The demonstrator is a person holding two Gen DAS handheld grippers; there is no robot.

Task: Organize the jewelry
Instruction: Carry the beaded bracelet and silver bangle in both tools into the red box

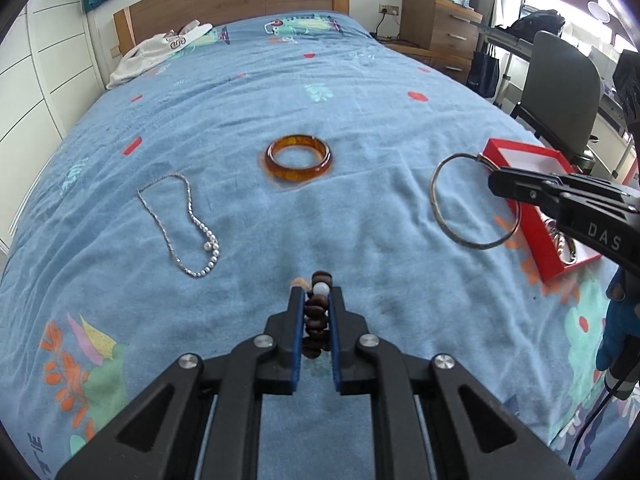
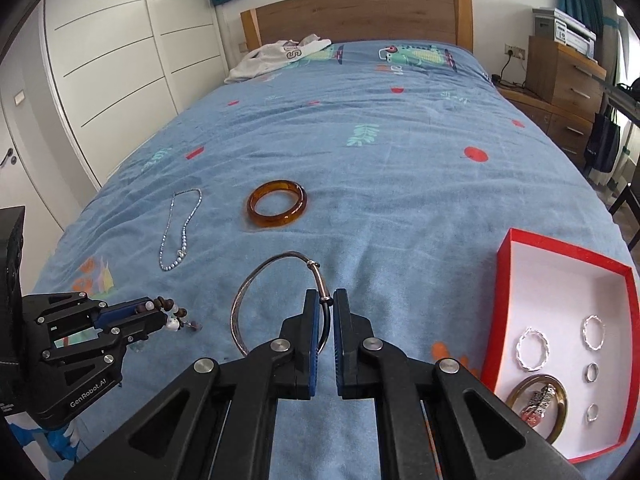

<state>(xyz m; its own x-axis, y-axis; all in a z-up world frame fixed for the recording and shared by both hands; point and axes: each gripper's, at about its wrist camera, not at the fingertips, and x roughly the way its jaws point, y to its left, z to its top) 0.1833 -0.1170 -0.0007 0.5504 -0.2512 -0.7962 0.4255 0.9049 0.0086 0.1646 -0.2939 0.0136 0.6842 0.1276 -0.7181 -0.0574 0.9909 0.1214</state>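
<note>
The left gripper (image 1: 316,300) is clamped on a brown beaded bracelet (image 1: 318,316) with one white bead, holding it above the blue bedspread (image 1: 360,80), while the right gripper (image 2: 327,308) pinches a thin silver bangle (image 2: 256,292) that stands tilted between its pads, just left of the red box (image 2: 508,304). Inside the box's white interior lie two twisted silver hoops (image 2: 532,349), two small rings (image 2: 592,372) and a gold bangle (image 2: 558,412). An amber bangle (image 2: 277,209) and a silver pearl necklace (image 2: 180,232) lie flat on the bedspread, apart from each other and well away from the box.
</note>
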